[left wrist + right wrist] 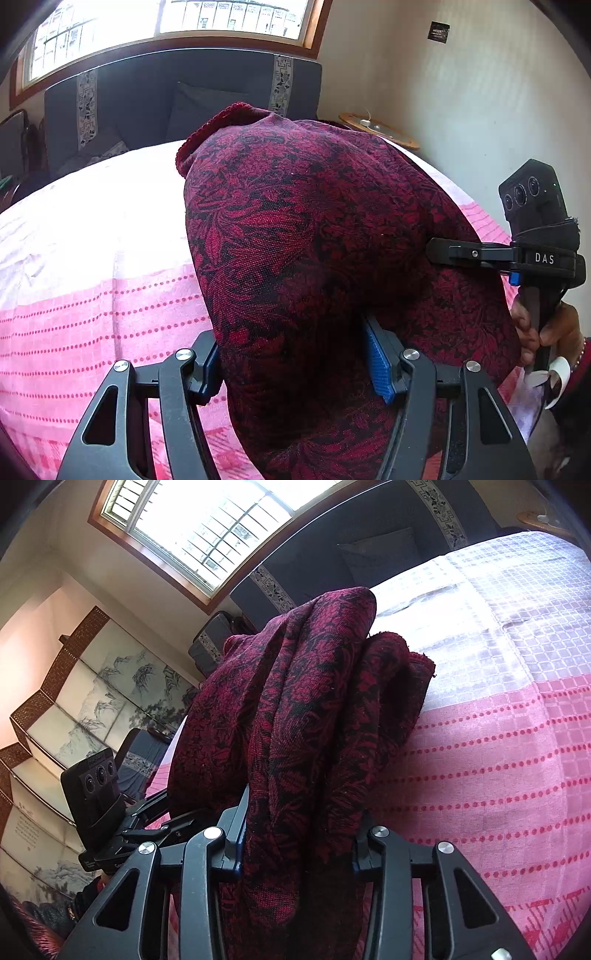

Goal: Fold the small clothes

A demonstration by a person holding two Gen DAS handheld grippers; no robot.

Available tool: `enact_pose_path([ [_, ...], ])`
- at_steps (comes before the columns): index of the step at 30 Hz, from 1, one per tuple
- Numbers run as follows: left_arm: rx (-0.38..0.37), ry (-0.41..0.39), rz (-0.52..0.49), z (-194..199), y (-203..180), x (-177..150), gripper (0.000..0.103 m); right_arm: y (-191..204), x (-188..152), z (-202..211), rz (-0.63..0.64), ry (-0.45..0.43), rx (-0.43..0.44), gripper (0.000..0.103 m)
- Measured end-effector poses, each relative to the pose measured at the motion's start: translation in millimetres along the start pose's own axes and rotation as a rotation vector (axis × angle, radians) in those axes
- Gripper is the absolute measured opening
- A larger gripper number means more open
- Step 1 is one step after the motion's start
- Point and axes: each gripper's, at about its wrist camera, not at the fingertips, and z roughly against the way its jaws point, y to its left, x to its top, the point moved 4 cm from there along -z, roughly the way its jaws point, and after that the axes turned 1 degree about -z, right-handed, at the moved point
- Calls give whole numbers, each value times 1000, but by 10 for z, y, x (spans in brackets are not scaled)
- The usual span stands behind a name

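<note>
Hanging bunched between both, the red-and-black garment (314,229) is pinched by the left hand-held gripper (295,365) and the right hand-held gripper (295,834) above the bed (92,302).

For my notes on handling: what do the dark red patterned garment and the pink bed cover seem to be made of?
Dark red patterned garment: probably a knitted or woven jacquard, matte; visible thread grain, ribbed edge.
Pink bed cover: apparently thin woven cotton, matte; small grid weave with dotted rows.

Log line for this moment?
left claw: gripping red floral garment | right claw: gripping same garment | garment: raised over pink bedspread
</note>
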Motion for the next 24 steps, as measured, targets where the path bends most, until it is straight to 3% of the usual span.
enact_pose_path([
  [24, 177, -92, 35, 1268, 239, -651, 61, 1040, -680, 45, 63, -22, 149, 35],
])
